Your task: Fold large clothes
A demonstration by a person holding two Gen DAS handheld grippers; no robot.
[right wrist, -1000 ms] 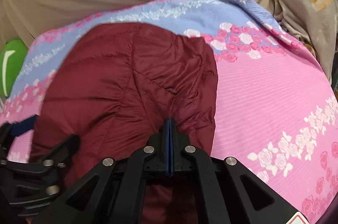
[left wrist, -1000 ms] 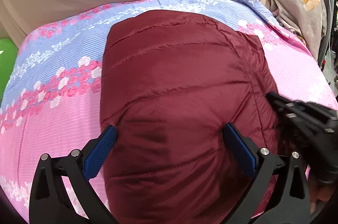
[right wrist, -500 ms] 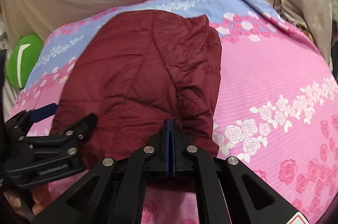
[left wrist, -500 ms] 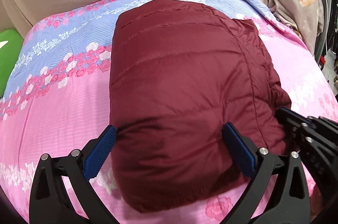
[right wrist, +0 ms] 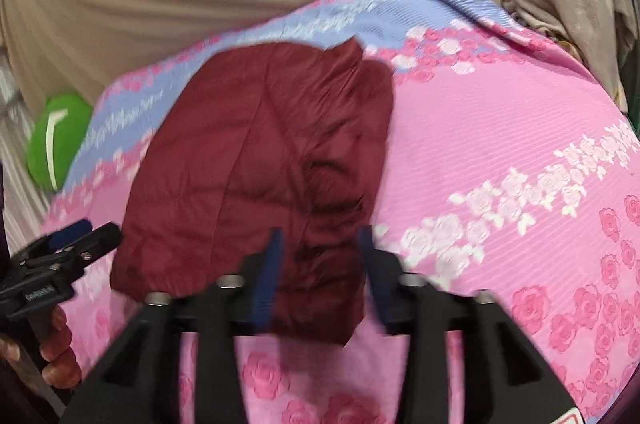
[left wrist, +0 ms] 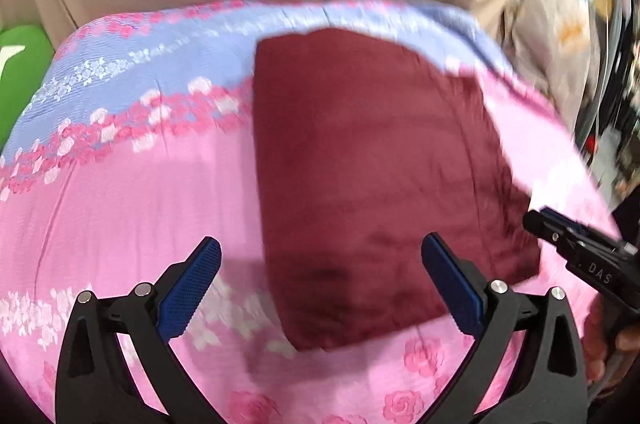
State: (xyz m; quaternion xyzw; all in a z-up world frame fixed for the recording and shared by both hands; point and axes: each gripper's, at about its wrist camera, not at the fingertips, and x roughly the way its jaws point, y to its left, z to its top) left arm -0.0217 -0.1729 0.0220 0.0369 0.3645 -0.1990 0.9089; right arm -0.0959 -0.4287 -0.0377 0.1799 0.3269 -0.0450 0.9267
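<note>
The folded maroon jacket (right wrist: 256, 160) is quilted cloth with a faint sheen, lying on a finely ribbed, matt rose-printed bedspread (right wrist: 500, 128), while both grippers' frames look like matt black plastic with shiny metal pins and dimpled blue pads (left wrist: 188, 288).

Bare pink bedspread (left wrist: 120, 208) around folded jacket (left wrist: 372, 176)

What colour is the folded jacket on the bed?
Dark red; the folded jacket shows best in the right wrist view.
</note>
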